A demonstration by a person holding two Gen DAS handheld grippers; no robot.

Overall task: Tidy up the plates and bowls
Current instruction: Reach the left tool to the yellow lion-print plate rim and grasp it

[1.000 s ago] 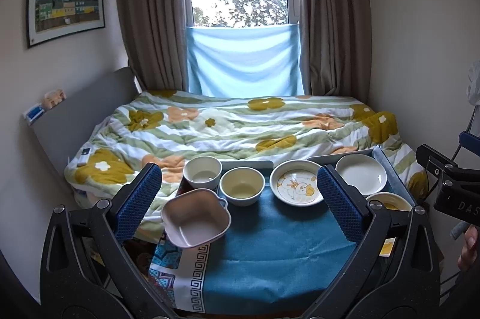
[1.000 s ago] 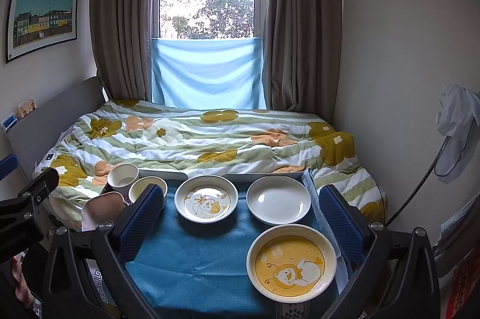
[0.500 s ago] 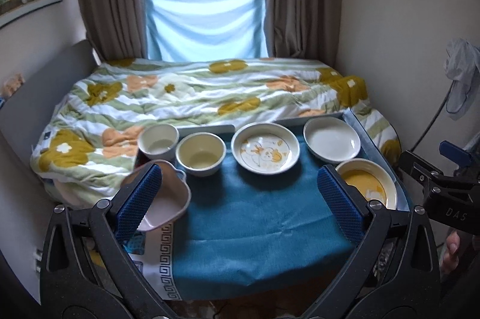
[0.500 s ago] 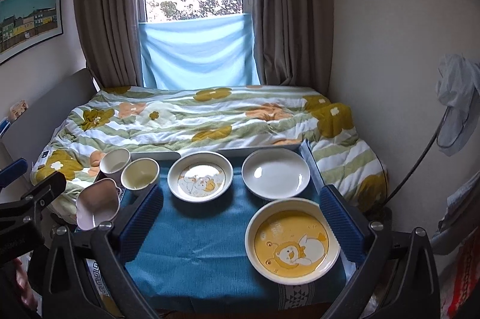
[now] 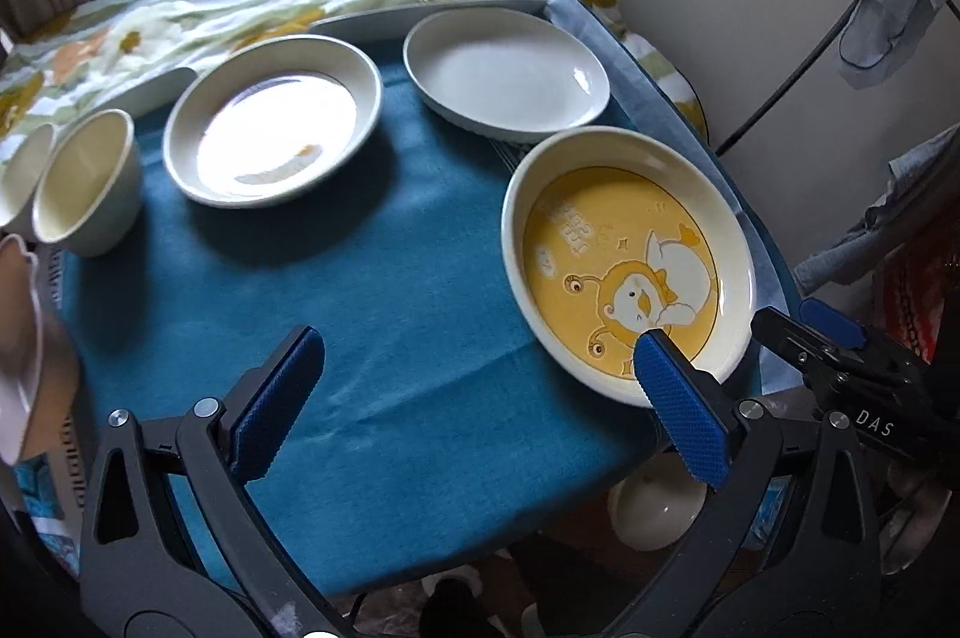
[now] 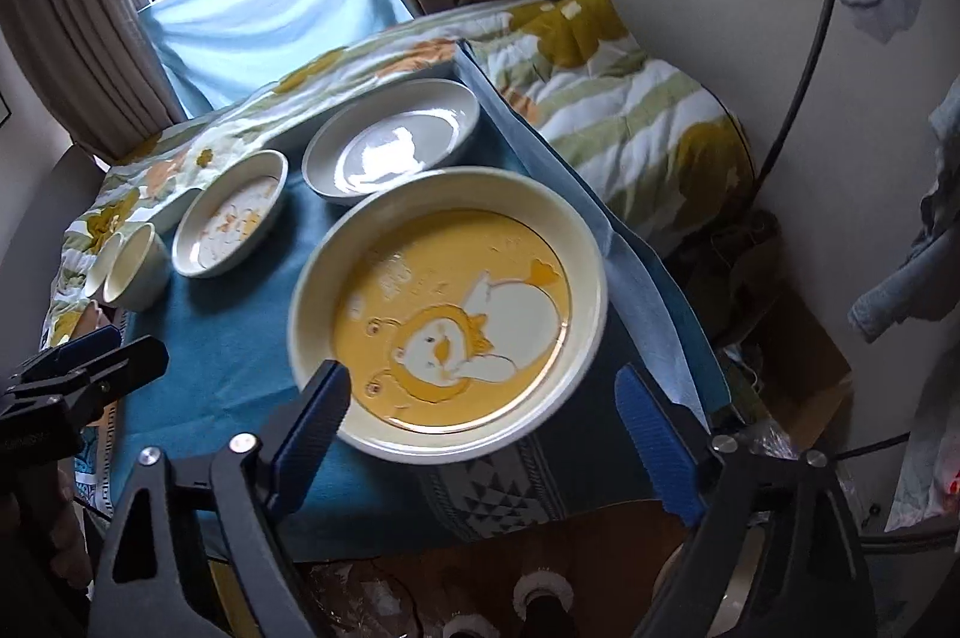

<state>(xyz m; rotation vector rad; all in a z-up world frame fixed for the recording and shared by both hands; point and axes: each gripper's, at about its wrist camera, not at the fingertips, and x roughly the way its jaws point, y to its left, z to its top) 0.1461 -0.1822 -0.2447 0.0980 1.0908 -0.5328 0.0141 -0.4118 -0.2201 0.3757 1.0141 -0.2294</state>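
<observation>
Plates and bowls sit unsorted across a table [image 5: 390, 290] draped in a blue cloth, none yet stacked or nested, so the organizing appears barely begun. A yellow cartoon plate [image 6: 447, 314] lies near the table's front right corner; a plain white plate [image 5: 507, 74] sits at the back right corner, and a printed plate [image 5: 273, 122] rests mid-way along the back edge. Two small bowls [image 5: 84, 185] stand side by side toward the left edge.

The right gripper [image 6: 480, 434] hangs over the yellow plate's near rim, its jaws apart and just narrowing, with the rim between them but not yet pinched. The left gripper [image 5: 474, 398] hovers above bare cloth, jaws wide apart and empty.

All sorting seems still ahead: gathering the three plates and grouping the bowls. A pale pink dish [image 5: 18, 350] is cut off at the left edge of the left wrist view. Glare washes out the printed plate's picture. Whether the right gripper's fingers touch the yellow plate cannot be told.
</observation>
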